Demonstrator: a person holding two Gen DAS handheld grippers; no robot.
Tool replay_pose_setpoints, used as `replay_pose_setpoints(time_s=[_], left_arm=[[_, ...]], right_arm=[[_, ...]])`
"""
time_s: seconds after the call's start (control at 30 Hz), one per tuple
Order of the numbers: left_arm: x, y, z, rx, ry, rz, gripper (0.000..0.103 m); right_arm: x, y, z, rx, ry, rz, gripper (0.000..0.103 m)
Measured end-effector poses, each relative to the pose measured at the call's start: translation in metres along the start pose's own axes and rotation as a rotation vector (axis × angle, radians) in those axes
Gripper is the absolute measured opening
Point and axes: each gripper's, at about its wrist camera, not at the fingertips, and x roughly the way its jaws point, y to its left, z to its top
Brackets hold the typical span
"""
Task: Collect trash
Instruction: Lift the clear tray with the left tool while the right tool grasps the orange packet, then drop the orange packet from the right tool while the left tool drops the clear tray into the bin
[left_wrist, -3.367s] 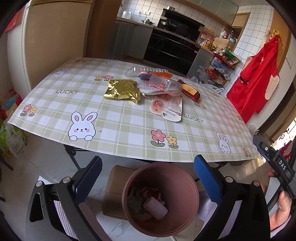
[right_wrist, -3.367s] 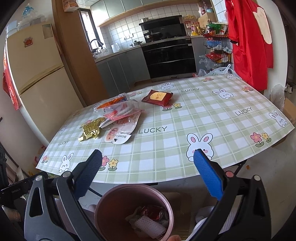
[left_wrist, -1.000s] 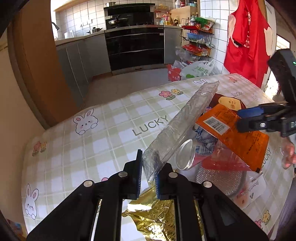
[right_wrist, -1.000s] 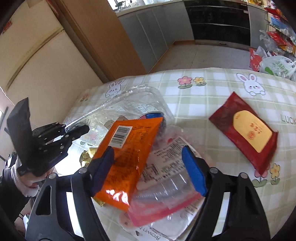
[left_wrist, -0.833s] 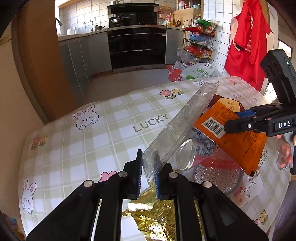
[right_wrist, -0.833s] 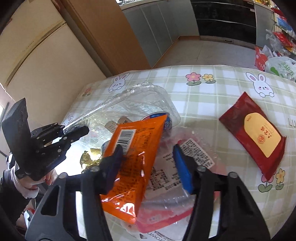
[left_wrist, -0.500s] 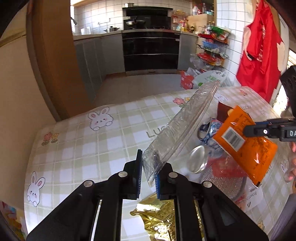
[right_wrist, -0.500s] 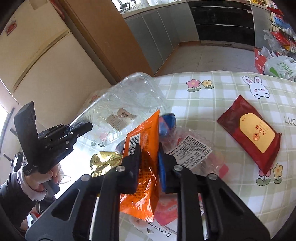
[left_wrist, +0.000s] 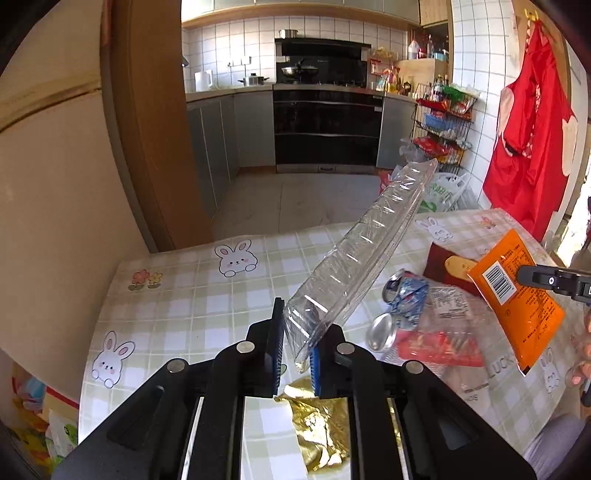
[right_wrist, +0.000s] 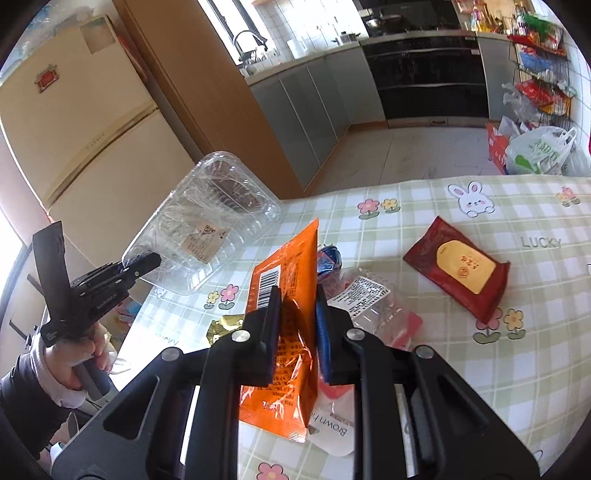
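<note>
- Holding two pieces of trash clear of the tabletop (left_wrist: 192, 295) at once, likely so both can go to a bin in one trip; no bin is in view.
- Left hand-held gripper (left_wrist: 297, 363), lower centre of the left view: jaws nearly closed on one edge of the clear plastic clamshell (left_wrist: 364, 254), which sticks up toward upper right, tilted, off the tabletop.
- Right hand-held gripper (right_wrist: 297, 334), lower centre of the right view: jaws narrow, pinching the orange snack packet (right_wrist: 286, 325) mid-body; packet hangs edge-on, its lower end over the leftover pile.
- Left on the tabletop: gold foil wrapper (left_wrist: 319, 428) at bottom centre, crushed blue can (left_wrist: 404, 299), clear labelled wrapper (right_wrist: 364, 299), red pouch (right_wrist: 456, 267) at right, apart from the pile.
</note>
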Motion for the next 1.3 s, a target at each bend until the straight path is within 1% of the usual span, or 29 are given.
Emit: replay_pose_setpoints(time_s=[0.13,0.3,0.43,0.67,0.73,0.93,1.03,1.2,1.3], left_arm=[[-0.046,-0.009,0.0,-0.026,-0.043,-0.021,0.012],[-0.097,-0.03,-0.01,-0.059,-0.063,-0.073,0.012],[-0.136,-0.048,-0.025,-0.065,-0.081,-0.099,0.012],[-0.195,-0.082,-0.059,-0.075,-0.109,-0.133,0.012],[-0.208,-0.09,-0.069,-0.084,-0.113,-0.144,0.012],[-0.248,-0.116,-0.098,-0.067,-0.139,-0.15,0.012],[-0.265,-0.122,-0.114,-0.082,-0.15,-0.158,0.012],[-0.281,-0.124,-0.144,-0.096,-0.152,-0.156,0.012],[-0.286,-0.119,-0.161,-0.138,-0.142,-0.159,0.012]], right_arm=[[-0.04,0.012,-0.011,-0.018,-0.05,-0.003,0.02],[-0.088,0.023,-0.031,-0.021,-0.091,0.002,0.02],[-0.125,0.033,-0.053,-0.037,-0.124,-0.004,0.02],[-0.173,0.042,-0.097,-0.06,-0.156,-0.03,0.02],[-0.183,0.041,-0.109,-0.053,-0.157,-0.033,0.02],[-0.213,0.038,-0.143,-0.036,-0.174,-0.054,0.02],[-0.223,0.037,-0.159,-0.034,-0.178,-0.063,0.02],[-0.224,0.041,-0.186,-0.043,-0.142,-0.063,0.02],[-0.219,0.049,-0.193,-0.059,-0.119,-0.055,0.02]])
